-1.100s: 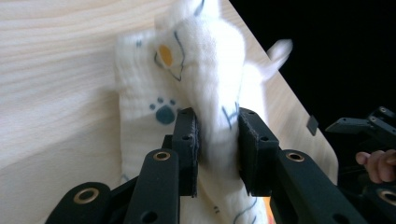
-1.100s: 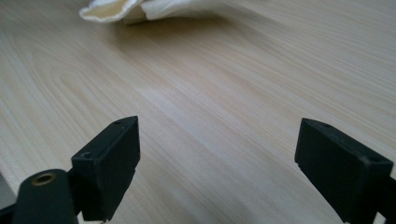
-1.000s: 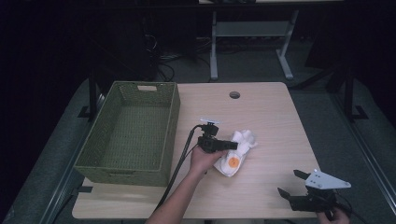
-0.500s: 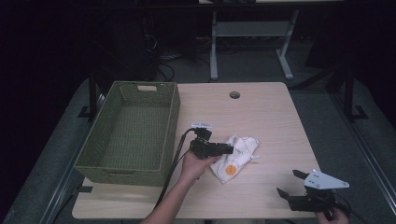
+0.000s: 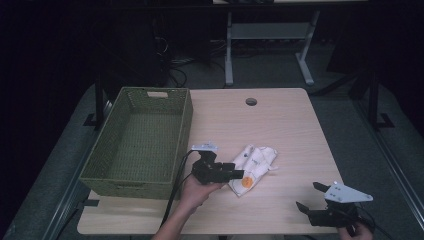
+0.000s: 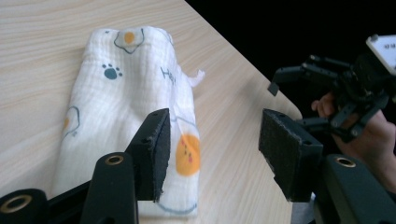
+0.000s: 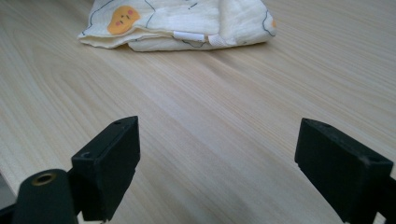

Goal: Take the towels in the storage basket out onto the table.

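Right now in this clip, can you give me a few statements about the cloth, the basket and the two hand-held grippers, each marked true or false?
1. The basket has nothing in it. True.
2. The left hand-held gripper is shut on the cloth. False: its jaws are apart, above the cloth's near end.
3. The cloth lies folded on the table, right of the basket. True.
4. The right hand-held gripper is shut. False: its jaws are wide apart over bare wood.
5. The cloth is plain white. False: it carries egg and paw prints.
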Available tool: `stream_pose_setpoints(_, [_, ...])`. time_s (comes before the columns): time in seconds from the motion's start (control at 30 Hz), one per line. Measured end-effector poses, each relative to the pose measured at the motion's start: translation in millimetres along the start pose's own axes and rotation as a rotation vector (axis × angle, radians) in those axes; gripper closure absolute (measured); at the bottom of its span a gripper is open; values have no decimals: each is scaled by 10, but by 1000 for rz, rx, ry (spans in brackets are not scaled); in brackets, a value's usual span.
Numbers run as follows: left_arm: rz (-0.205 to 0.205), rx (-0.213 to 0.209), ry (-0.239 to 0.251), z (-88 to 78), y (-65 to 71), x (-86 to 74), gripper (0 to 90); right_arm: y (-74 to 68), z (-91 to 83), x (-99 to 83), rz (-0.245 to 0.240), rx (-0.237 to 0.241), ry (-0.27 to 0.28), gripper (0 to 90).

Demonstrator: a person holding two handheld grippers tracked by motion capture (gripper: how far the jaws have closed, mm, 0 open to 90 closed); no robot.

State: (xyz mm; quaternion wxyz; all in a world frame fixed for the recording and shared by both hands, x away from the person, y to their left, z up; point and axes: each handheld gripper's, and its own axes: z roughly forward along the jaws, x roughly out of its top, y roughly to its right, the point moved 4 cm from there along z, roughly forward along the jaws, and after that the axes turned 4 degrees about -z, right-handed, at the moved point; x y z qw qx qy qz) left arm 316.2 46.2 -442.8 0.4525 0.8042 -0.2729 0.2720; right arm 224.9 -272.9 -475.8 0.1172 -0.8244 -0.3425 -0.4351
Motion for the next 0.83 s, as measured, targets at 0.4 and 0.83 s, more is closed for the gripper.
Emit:
stream_pose_setpoints(0.4, [19, -30, -13, -204, 78, -257, 378, -2, -25, -7, 2, -13, 0, 139])
stream_pose_setpoints(0.83, [66, -36, -16, -297, 180, -526, 325, -9, -20, 1, -3, -16, -6, 138])
